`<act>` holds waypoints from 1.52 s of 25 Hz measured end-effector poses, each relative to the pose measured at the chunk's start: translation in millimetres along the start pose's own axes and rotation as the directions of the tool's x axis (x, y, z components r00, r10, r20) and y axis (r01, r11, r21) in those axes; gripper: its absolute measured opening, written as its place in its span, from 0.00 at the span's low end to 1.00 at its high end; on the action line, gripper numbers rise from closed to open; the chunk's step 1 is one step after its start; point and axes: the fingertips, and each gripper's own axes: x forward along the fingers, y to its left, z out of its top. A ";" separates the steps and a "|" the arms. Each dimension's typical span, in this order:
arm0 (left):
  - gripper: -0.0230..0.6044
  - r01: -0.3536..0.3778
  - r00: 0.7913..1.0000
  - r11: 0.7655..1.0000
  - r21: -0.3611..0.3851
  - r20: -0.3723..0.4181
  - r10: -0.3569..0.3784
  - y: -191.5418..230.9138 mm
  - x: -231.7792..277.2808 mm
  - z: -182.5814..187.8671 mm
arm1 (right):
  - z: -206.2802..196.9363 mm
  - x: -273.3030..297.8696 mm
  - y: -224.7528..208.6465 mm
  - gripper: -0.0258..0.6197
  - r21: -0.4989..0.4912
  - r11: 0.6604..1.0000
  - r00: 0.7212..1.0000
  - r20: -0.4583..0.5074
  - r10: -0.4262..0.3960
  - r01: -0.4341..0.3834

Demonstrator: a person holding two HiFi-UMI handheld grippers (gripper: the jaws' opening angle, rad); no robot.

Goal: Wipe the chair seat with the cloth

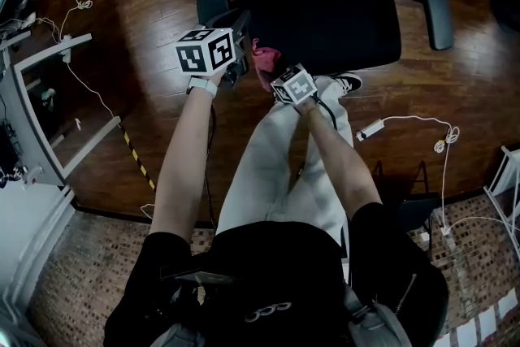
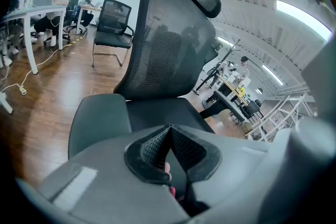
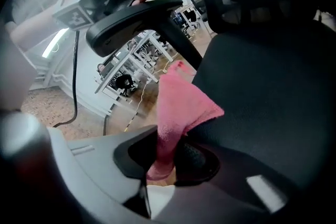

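At front edge of chair seat (image 1: 325,4), right claw (image 3: 170,157) pinches the pink cloth (image 3: 181,97). Left claw (image 2: 169,136) just left of it, pressed together, pointing across seat toward backrest (image 2: 163,44)

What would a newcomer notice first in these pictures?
The pink cloth stands out first, pinched in the right gripper at the front edge of the black chair seat. The left gripper, jaws together, sits just beside it and looks toward the chair's mesh back.
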 end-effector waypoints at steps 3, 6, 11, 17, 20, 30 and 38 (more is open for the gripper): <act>0.03 0.003 1.000 1.000 -0.004 -0.004 -0.003 -0.1 0.5 -0.9 | -7.9 -12.5 -18.8 0.15 0.054 0.999 1.000 -0.002 0.000 0.000; 0.03 0.009 1.000 1.000 -0.004 -0.003 -0.009 -0.1 0.9 -0.1 | -11.7 -33.4 -46.6 0.15 0.071 0.997 0.999 0.004 -0.040 0.040; 0.03 0.013 1.000 1.000 0.002 0.006 -0.013 -1.8 0.1 1.3 | -31.1 -88.1 -121.1 0.15 0.129 0.976 0.984 0.014 -0.178 0.175; 0.03 0.020 1.000 1.000 0.000 0.007 -0.020 -3.8 -0.1 1.0 | -56.9 -176.1 -205.8 0.15 0.212 0.920 0.940 0.017 -0.340 0.329; 0.03 0.014 1.000 1.000 0.002 0.004 -0.014 -1.3 -0.2 0.7 | -65.5 -213.4 -236.4 0.15 0.229 0.887 0.910 0.011 -0.414 0.401; 0.03 0.012 1.000 1.000 0.008 -0.004 -0.012 -0.7 2.2 -3.6 | -88.5 -290.1 -288.7 0.15 0.267 0.760 0.792 -0.020 -0.610 0.593; 0.03 0.025 1.000 1.000 0.007 -0.007 -0.025 -0.9 5.6 0.7 | -109.5 -350.1 -325.0 0.15 0.137 0.423 0.442 -0.183 -0.878 0.896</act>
